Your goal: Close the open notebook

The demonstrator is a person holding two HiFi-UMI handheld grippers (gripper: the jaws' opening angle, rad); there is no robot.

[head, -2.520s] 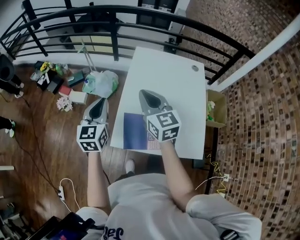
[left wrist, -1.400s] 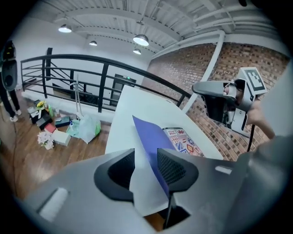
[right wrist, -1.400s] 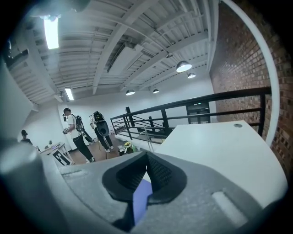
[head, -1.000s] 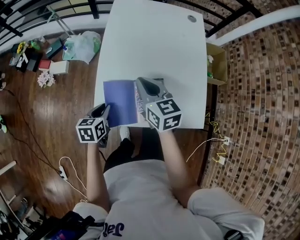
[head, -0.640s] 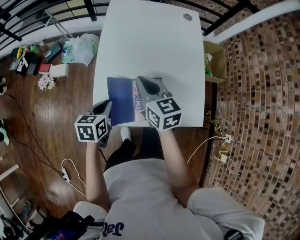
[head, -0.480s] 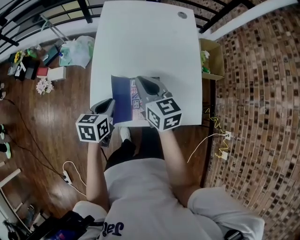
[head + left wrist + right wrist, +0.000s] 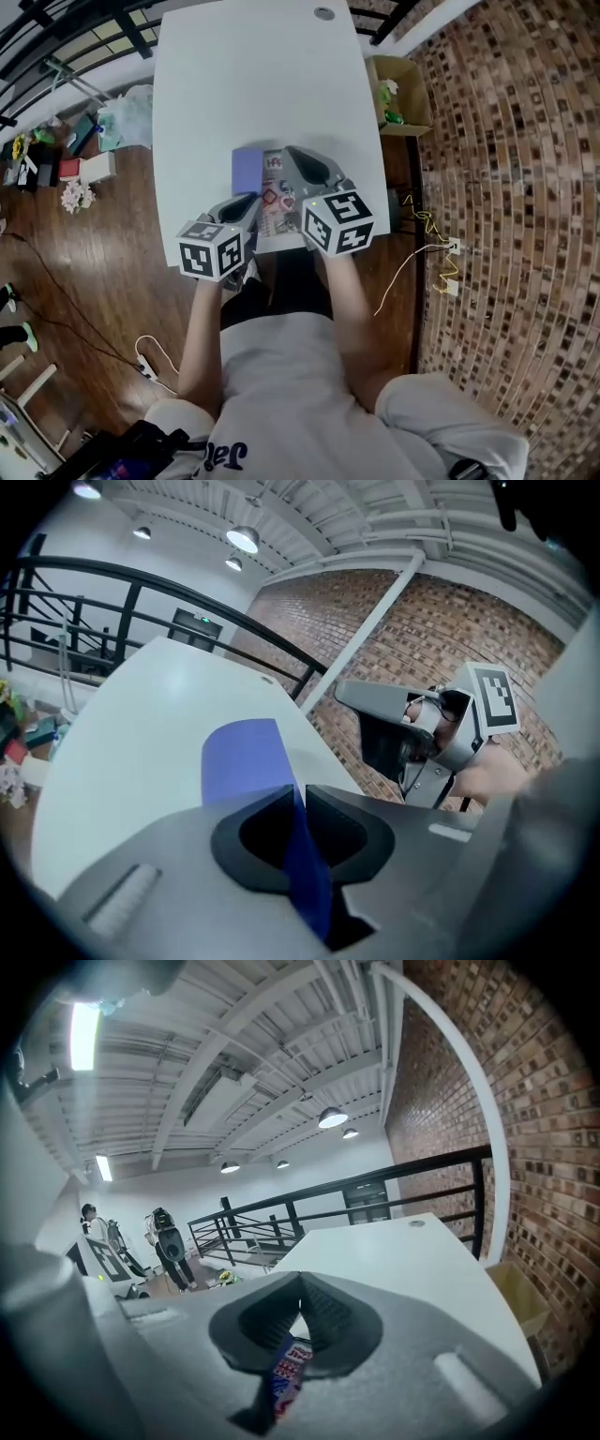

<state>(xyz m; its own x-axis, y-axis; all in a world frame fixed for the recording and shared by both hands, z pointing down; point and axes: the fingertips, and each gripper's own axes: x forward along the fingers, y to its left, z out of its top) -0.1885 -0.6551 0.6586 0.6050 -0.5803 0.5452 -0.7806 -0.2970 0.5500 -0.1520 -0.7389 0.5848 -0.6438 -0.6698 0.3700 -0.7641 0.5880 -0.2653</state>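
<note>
The notebook [image 7: 275,199] lies at the near edge of the white table [image 7: 253,84], its printed pages showing. Its blue cover [image 7: 247,171] stands raised over the left half. My left gripper [image 7: 251,201] grips that cover near its lower edge. In the left gripper view the blue cover [image 7: 246,761] runs between the jaws of the left gripper [image 7: 295,794]; those jaws have just been opening slightly, with the sheet still pinched. My right gripper [image 7: 292,155] lies on the right half. In the right gripper view, the right gripper [image 7: 300,1283] is shut on a printed page [image 7: 286,1372].
A cardboard box [image 7: 398,84] stands on the floor beside the table's right side. Black railings [image 7: 56,28] run behind the table. Bags and small items [image 7: 66,159] lie on the wooden floor at left. A cable hole [image 7: 324,13] is at the table's far edge.
My left gripper has moved right and up with the blue cover, so the cover has swung from flat on the left to raised over the pages. The right gripper stays on the notebook.
</note>
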